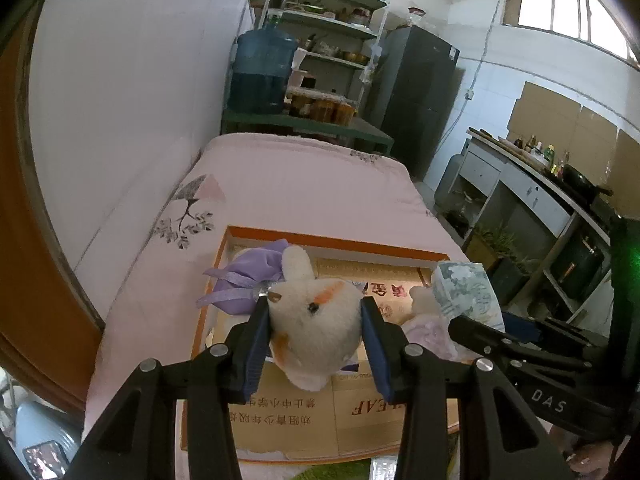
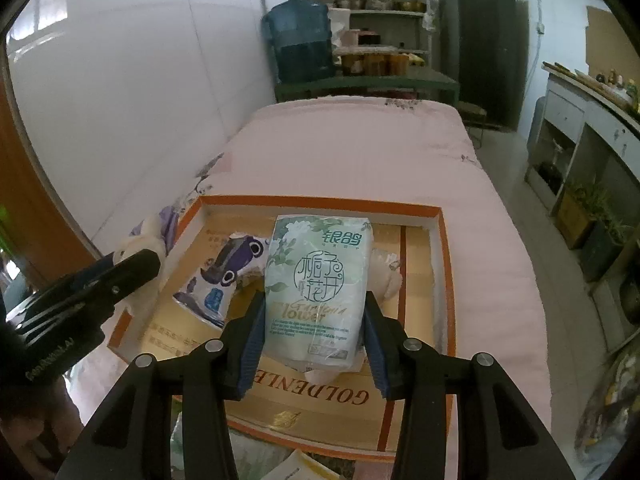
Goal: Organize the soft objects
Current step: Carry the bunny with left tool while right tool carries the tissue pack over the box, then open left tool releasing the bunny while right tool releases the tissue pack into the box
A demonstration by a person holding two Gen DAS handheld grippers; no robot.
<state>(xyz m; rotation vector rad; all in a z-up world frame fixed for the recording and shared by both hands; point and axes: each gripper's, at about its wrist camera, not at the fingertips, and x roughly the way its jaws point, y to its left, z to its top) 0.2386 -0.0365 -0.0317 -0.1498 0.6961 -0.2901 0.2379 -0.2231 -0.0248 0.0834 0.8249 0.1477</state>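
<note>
**Over the orange-rimmed box, both claws full**

Over the shallow cardboard box (image 2: 436,216) with the orange rim, which lies on a bed (image 2: 360,148) covered in a pale pink sheet, two claws hang side by side, each with something soft in it. Left claw (image 1: 316,320) has its blue pads pressed on either side of a cream plush toy (image 1: 316,320) with orange patches and a small dark eye; the jaws stand about half apart, filled by the toy's head, and the toy sits above the near left part of the box. Just behind it a lilac drawstring pouch (image 1: 244,280) with ribbon ties rests at the box's left edge.

Right claw (image 2: 316,320) is clamped on the lower end of a pale green tissue pack (image 2: 320,276) printed with flowers and the word "Flower"; the pack stands up out of the jaws, tilted a little away, above the middle of the box. Beneath it, on the box floor, lie a white packet with a purple and black print (image 2: 224,276) and a crinkled clear-wrapped bundle (image 2: 386,276) to the pack's right.

From the left wrist view the tissue pack (image 1: 464,292) shows at the right, with a pale pink soft thing (image 1: 428,328) under it that I cannot make out clearly
</note>
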